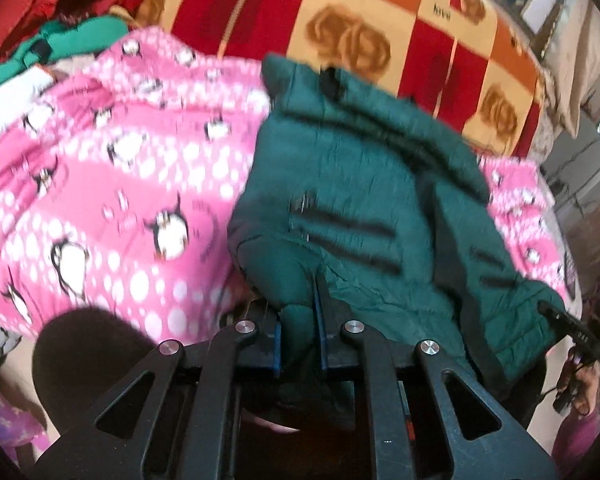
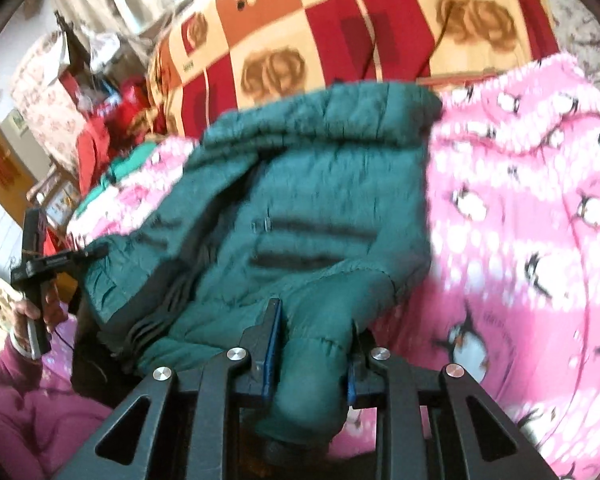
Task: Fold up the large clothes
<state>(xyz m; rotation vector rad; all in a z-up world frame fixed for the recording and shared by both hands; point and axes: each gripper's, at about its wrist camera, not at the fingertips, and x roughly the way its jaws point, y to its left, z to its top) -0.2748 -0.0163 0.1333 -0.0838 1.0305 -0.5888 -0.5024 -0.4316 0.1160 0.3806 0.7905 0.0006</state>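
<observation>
A bed under a checked red, orange and cream bedspread (image 1: 384, 24) printed with brown roses, and over it a pink fleece blanket (image 1: 112, 168) dotted white and patterned with penguins. On the blanket, a dark green quilted jacket (image 1: 364, 184), rumpled, its near edge lifted off the fleece. Left gripper (image 1: 300, 312) clenched on a puffy fold at one near corner of the jacket, blue pads pressed into the fabric on both sides. Right gripper (image 2: 312, 344) likewise clamped on a thick padded roll of the other near corner, green cloth bulging between the blue pads. In the right wrist view, at the left edge, a hand (image 2: 40, 312) with a magenta sleeve around a black handle. Behind the blanket, a heap of red and bright green clothes (image 1: 56, 36). Both views blurred.
</observation>
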